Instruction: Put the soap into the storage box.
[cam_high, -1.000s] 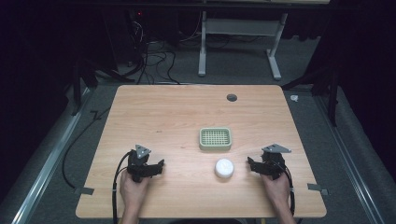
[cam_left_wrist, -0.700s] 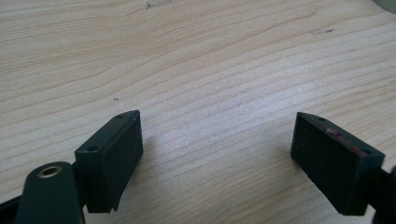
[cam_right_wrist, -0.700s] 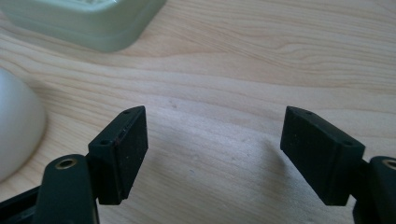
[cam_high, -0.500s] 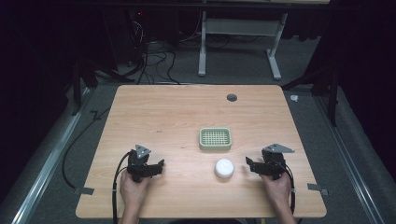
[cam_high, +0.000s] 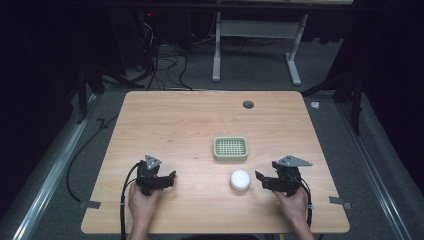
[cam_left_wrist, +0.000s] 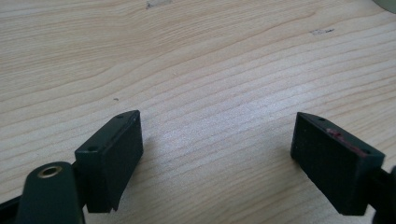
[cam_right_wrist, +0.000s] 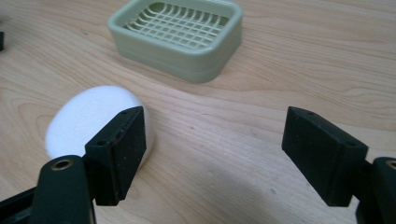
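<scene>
Soap (cam_high: 240, 179) lies on the counter (cam_high: 165, 125) just in front of the green dish (cam_high: 230, 148); right gripper (cam_high: 263, 180) beside it, jaws just opening, empty; left gripper (cam_high: 170, 178) spread.

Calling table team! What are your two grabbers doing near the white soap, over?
Right gripper jaws just opening, empty, beside white soap. Left gripper open, empty. Green soap dish just beyond the soap. Nothing in the way.

Matt white soap (cam_right_wrist: 95, 123), smooth green plastic soap dish (cam_right_wrist: 180, 35), pale wood-grain table (cam_right_wrist: 299, 60)
</scene>
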